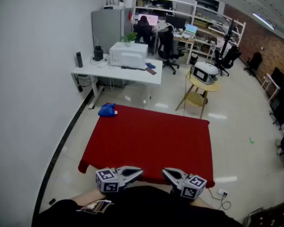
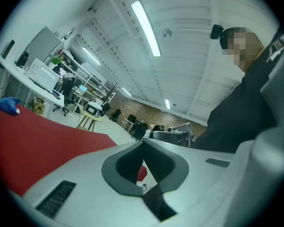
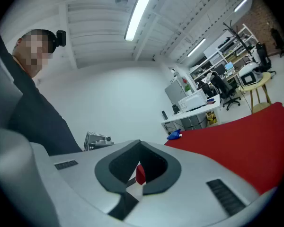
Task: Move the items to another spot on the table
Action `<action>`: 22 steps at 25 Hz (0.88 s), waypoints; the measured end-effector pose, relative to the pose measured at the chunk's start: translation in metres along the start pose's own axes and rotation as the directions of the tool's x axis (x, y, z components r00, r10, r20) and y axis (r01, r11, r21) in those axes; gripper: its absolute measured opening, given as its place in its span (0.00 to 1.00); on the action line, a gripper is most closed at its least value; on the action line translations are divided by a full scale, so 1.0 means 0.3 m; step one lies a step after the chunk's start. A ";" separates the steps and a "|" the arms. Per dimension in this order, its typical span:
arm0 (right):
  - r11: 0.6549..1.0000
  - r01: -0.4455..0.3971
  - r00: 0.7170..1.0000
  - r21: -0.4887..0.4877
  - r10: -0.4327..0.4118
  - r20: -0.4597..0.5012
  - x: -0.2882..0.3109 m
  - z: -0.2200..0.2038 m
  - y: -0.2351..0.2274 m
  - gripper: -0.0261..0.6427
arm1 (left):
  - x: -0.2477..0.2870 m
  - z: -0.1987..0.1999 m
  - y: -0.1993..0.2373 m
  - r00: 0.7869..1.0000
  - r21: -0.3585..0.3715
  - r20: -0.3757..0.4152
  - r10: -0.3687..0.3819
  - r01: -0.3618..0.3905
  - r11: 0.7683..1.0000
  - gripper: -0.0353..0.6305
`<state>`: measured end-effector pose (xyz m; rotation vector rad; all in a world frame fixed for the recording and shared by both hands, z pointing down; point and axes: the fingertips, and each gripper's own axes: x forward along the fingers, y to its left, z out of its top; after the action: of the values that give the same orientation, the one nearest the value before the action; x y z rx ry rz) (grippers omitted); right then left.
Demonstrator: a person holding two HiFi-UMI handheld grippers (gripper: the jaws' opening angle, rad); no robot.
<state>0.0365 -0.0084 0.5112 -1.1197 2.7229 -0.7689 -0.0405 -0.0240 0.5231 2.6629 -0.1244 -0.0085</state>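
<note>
A crumpled blue item lies at the far left corner of the red table; it also shows in the left gripper view and as a blue item in the right gripper view. My left gripper and right gripper hover at the table's near edge, tips turned toward each other and a short way apart. Both are shut with nothing in them. In its own view the left gripper has its jaws meeting in a point, as does the right gripper. Both are far from the blue item.
A white wall runs along the left. Beyond the red table stand a white desk with a printer, a round wooden side table with an appliance, and office chairs. A cable and socket lie on the floor at right.
</note>
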 end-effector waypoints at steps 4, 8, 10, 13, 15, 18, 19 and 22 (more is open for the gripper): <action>1.000 0.010 1.000 -0.013 -0.010 -0.006 0.096 0.010 0.007 0.03 | -0.080 0.036 0.065 1.000 -0.007 0.014 0.017 -0.017 1.000 0.04; 1.000 0.018 1.000 -0.010 -0.018 -0.008 0.228 0.006 0.011 0.03 | -0.182 0.060 0.153 0.999 -0.025 0.011 0.030 -0.030 0.999 0.04; 1.000 0.020 1.000 -0.011 -0.020 -0.015 0.305 0.007 0.012 0.03 | -0.233 0.075 0.210 0.999 -0.028 0.006 0.037 -0.037 0.999 0.04; 1.000 0.009 1.000 -0.005 -0.009 -0.030 0.416 0.003 0.002 0.03 | -0.291 0.081 0.316 0.999 -0.040 -0.017 0.050 -0.051 0.998 0.04; 1.000 0.000 0.999 0.001 0.000 -0.048 0.467 0.000 -0.017 0.03 | -0.303 0.077 0.390 0.997 -0.055 -0.034 0.067 -0.069 0.996 0.04; 1.000 -0.013 0.998 0.011 0.013 -0.067 0.495 0.019 -0.072 0.03 | -0.267 0.080 0.483 0.994 -0.067 -0.050 0.097 -0.101 0.993 0.04; 1.000 -0.020 0.997 0.012 0.020 -0.071 0.497 0.030 -0.100 0.03 | -0.244 0.085 0.514 0.992 -0.063 -0.055 0.110 -0.113 0.992 0.04; 0.998 -0.060 0.995 0.008 0.061 -0.079 0.501 0.062 -0.190 0.03 | -0.167 0.102 0.628 0.983 -0.030 -0.077 0.169 -0.172 0.985 0.04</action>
<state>-0.0313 -0.1530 0.5374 -1.0216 2.8025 -0.8293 -0.1074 -0.2001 0.5813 2.6031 -0.3247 0.1418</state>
